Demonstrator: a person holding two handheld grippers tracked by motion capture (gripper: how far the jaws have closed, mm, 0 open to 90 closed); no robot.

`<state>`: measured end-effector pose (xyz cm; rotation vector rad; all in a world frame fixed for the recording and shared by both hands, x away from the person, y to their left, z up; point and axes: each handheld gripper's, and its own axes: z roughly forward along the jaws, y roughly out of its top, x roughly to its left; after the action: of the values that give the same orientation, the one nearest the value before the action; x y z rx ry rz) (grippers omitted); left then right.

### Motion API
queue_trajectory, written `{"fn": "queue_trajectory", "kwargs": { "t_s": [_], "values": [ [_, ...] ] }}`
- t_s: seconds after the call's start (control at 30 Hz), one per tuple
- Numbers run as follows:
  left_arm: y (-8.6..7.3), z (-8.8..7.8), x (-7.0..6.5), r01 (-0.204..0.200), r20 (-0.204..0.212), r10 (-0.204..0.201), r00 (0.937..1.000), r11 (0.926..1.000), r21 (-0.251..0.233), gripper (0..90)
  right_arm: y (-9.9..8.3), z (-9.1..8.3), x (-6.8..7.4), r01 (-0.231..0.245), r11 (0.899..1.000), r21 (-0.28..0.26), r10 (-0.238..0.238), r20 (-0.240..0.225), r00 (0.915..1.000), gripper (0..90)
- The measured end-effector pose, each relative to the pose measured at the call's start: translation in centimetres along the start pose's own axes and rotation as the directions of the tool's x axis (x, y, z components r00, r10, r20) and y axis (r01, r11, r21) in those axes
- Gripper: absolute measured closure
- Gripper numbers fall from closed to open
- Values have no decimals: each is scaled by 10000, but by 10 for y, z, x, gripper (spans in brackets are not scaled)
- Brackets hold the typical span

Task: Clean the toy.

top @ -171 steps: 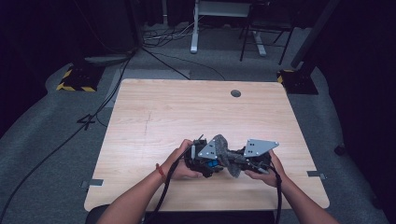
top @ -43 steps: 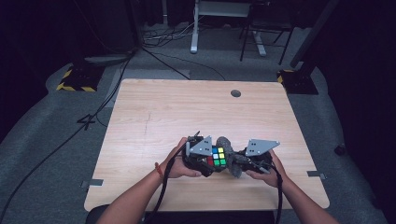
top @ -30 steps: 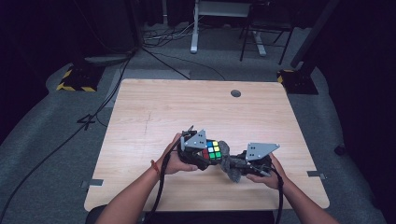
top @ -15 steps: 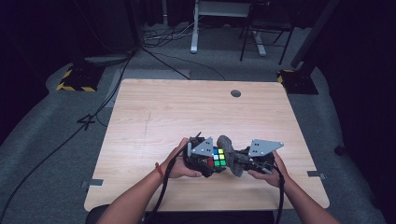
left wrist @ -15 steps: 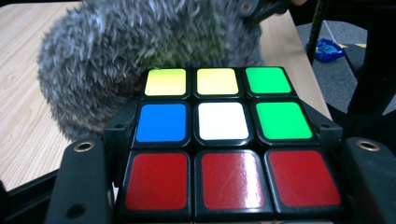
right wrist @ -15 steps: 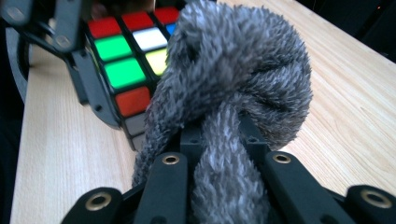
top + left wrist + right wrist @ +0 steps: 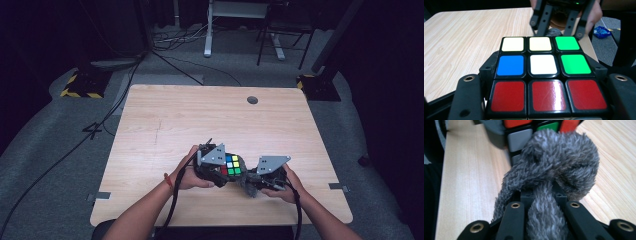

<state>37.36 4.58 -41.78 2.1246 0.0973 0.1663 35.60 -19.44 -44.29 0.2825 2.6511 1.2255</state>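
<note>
A colour-puzzle cube (image 7: pixel 230 166) is held just above the near part of the wooden table (image 7: pixel 200 115), my left gripper (image 7: pixel 226 171) shut on it. In the left gripper view the cube (image 7: pixel 540 75) shows a face with a red row nearest, and my left gripper (image 7: pixel 541 71) clamps its two sides. A grey fuzzy cloth (image 7: pixel 554 162) is bunched in my right gripper (image 7: pixel 541 195), which is shut on it. The cloth (image 7: pixel 246 184) presses against the cube's right side (image 7: pixel 524 135). My right gripper (image 7: pixel 559 22) faces the left one from beyond the cube.
A round cable hole (image 7: pixel 252 100) sits near the table's far edge. Cables (image 7: pixel 180 65) and desk legs (image 7: pixel 207 30) lie on the floor behind. Yellow-black striped bases (image 7: pixel 80 85) stand at the far corners. A blue wrapper (image 7: pixel 602 32) lies on the floor.
Several seconds ago the cube was hidden under the left gripper's plate; its coloured face now shows on top. Over the last second both grippers shifted only slightly.
</note>
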Motion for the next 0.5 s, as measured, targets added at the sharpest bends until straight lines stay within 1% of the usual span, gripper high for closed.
{"fn": "queue_trajectory", "kwargs": {
  "t_s": [0.03,0.07,0.1,0.13,0.2,0.23,0.3,0.37,0.4,0.5],
  "values": [
    [-1,-1,1,2,-61,-2,10000,10000,27,334,0,-2,0,48,9999,-104,-47,72,10000,773],
    [-2,-1,3,147,-48,-147,9999,9999,24,334,1,-3,0,24,9998,-195,-21,143,9999,774],
    [-4,0,5,181,29,-181,9998,9998,122,335,1,-6,-1,21,9995,-310,-16,173,9998,774],
    [-5,1,4,199,27,-200,9998,9996,212,334,2,-10,-2,9,9985,-548,7,289,9996,774],
    [-7,5,3,123,66,-126,9999,9992,383,334,5,-15,-3,-42,9965,-835,78,427,9991,774],
    [-6,6,0,55,110,-61,9999,9989,472,335,6,-16,-3,-67,9962,-872,109,480,9988,774],
    [-4,8,-2,-90,130,85,9999,9991,408,335,6,-17,-4,-111,9961,-872,175,727,9972,775],
    [-1,8,-6,-169,207,162,9997,9994,309,334,4,-15,-6,-189,9972,-726,256,925,9954,775],
    [-1,8,-7,-185,247,178,9995,9994,281,334,3,-15,-7,-252,9975,-662,315,967,9948,774],
    [3,5,-10,-256,405,256,9989,9997,2,334,1,-9,-8,-325,9987,-391,357,855,9957,775]
  ]
}}
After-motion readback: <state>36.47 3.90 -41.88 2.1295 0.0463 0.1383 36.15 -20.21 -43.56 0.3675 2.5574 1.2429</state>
